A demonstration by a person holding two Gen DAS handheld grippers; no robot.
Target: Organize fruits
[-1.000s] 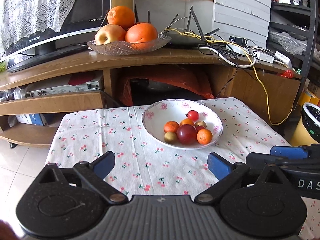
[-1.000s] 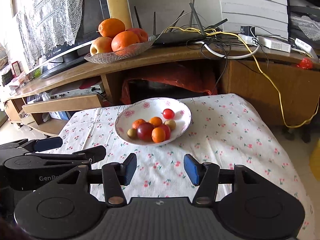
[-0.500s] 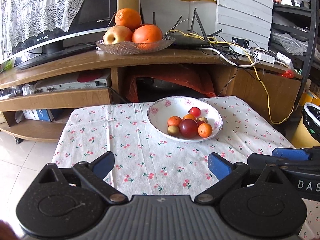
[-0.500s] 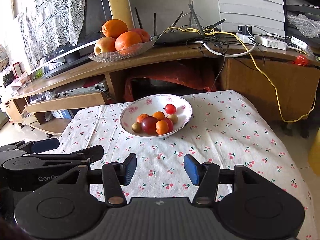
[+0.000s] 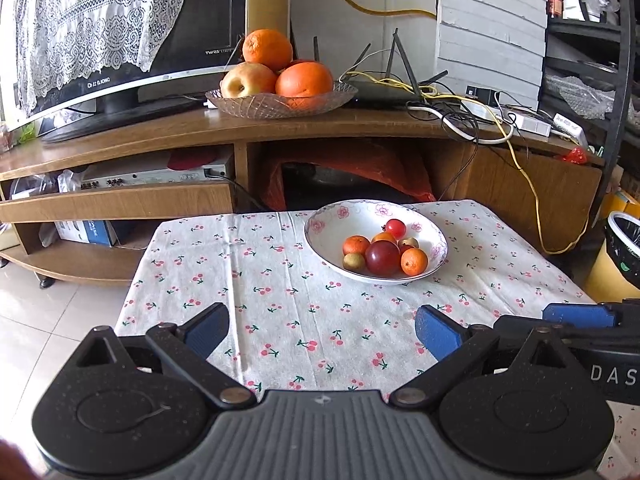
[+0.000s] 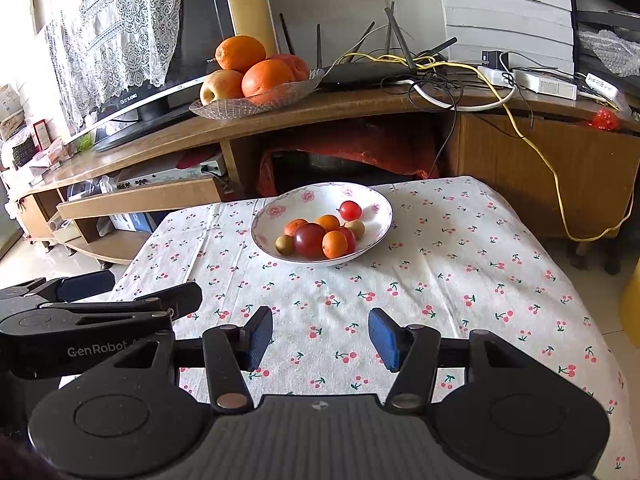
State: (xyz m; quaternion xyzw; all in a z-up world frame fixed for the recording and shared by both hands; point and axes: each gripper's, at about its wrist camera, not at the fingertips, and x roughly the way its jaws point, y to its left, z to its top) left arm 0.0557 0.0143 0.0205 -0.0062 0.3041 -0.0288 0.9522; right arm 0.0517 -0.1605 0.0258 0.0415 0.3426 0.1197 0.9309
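A white flowered bowl sits at the far side of the cherry-print table. It holds several small fruits: small oranges, a dark red plum, a red tomato and small brownish fruits. My left gripper is open and empty over the near part of the table. My right gripper is open and empty beside it. Each shows at the edge of the other's view.
A glass dish with big oranges and an apple stands on the wooden TV stand behind the table. A TV, a router and tangled cables are there too. A bin stands at the right.
Both grippers have pulled back from the bowl, so more of the table shows. Both stay open.
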